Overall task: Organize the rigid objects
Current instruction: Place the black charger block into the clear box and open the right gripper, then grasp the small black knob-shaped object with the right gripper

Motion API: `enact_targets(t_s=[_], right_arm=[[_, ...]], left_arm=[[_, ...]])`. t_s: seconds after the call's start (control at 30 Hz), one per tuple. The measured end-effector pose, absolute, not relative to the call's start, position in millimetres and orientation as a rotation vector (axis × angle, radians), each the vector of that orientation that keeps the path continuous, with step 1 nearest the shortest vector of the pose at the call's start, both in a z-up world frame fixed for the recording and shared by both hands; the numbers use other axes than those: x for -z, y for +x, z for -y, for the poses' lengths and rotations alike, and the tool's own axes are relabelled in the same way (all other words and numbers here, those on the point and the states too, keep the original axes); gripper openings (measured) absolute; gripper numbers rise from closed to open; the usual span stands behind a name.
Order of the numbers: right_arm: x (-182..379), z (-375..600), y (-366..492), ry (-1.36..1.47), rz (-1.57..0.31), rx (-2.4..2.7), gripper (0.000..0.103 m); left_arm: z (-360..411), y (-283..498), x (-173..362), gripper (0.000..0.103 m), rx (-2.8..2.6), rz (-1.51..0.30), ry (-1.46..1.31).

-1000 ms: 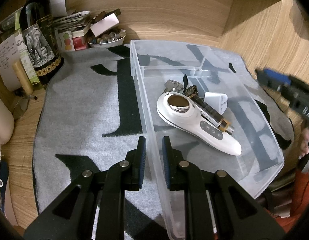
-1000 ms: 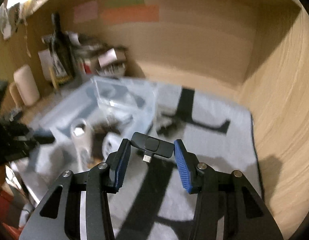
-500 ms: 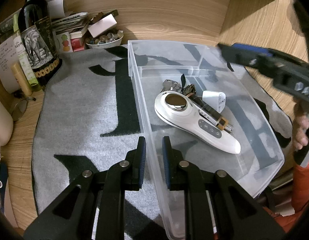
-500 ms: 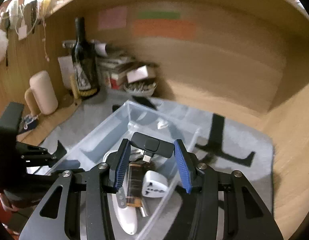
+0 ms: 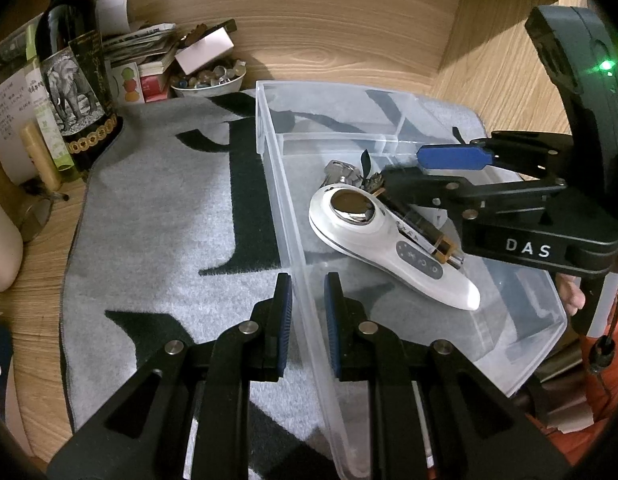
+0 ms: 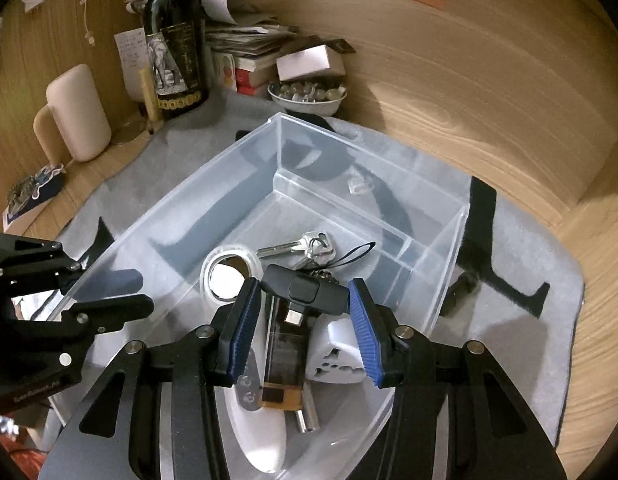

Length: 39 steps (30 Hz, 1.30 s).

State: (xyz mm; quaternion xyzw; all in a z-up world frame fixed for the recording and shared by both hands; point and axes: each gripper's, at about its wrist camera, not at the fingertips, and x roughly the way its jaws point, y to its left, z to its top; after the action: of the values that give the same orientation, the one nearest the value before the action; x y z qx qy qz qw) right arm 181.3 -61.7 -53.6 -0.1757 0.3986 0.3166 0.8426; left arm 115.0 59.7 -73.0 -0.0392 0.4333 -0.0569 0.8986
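A clear plastic bin (image 5: 393,100) (image 6: 373,168) sits on a grey mat. In it lie a white handheld device (image 5: 393,246) (image 6: 245,432), keys (image 6: 305,246), a glass perfume bottle (image 6: 283,364) and a white plug adapter (image 6: 335,356). My right gripper (image 6: 305,328) is shut on a small black adapter (image 6: 305,290) and holds it above the bin's contents; it also shows in the left wrist view (image 5: 453,158). My left gripper (image 5: 308,304) is shut on the bin's left wall (image 5: 299,264) and also shows in the right wrist view (image 6: 109,296).
A wine bottle (image 5: 75,80) (image 6: 175,40), a bowl of stones (image 5: 209,80) (image 6: 307,94), papers and small boxes (image 6: 309,62) crowd the back left corner. A cream speaker (image 6: 77,112) stands at the left. Wooden walls close the back and right.
My right gripper has moved left and down, carrying the black adapter from over the mat to over the bin's contents. My left gripper has kept its hold on the bin wall.
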Motion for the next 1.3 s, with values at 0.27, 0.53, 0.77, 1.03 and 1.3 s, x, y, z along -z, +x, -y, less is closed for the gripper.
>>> enact_targets(t_s=[0.27,0.53,0.77,1.03,1.3], right_arm=[[32.1,79.9,180.1,-0.295,-0.77,-0.653,0.056],[3.7,125.6,196.1,-0.178,-0.698,-0.551,0.056],[4.9,165.1,219.6,-0.092,-0.715,-0.451,0.056],[45.1,171.4,253.9,-0.086,-0.833,-0.418,0.056],[83.9,153.7,282.7,-0.071,-0.952,-0.444,0.048]], left_arm=[[-61.0,118.3,72.4,0.016,0.112,-0.897,-0.086],[-62.2,118.5,71.6,0.016,0.099,-0.897,-0.103],[-67.8,118.6,71.7,0.016,0.076,-0.899,-0.117],[-69.6,118.5,71.5,0.016,0.073,-0.901,-0.105],[-72.3,120.3,72.7,0.016,0.1,-0.911,-0.133]])
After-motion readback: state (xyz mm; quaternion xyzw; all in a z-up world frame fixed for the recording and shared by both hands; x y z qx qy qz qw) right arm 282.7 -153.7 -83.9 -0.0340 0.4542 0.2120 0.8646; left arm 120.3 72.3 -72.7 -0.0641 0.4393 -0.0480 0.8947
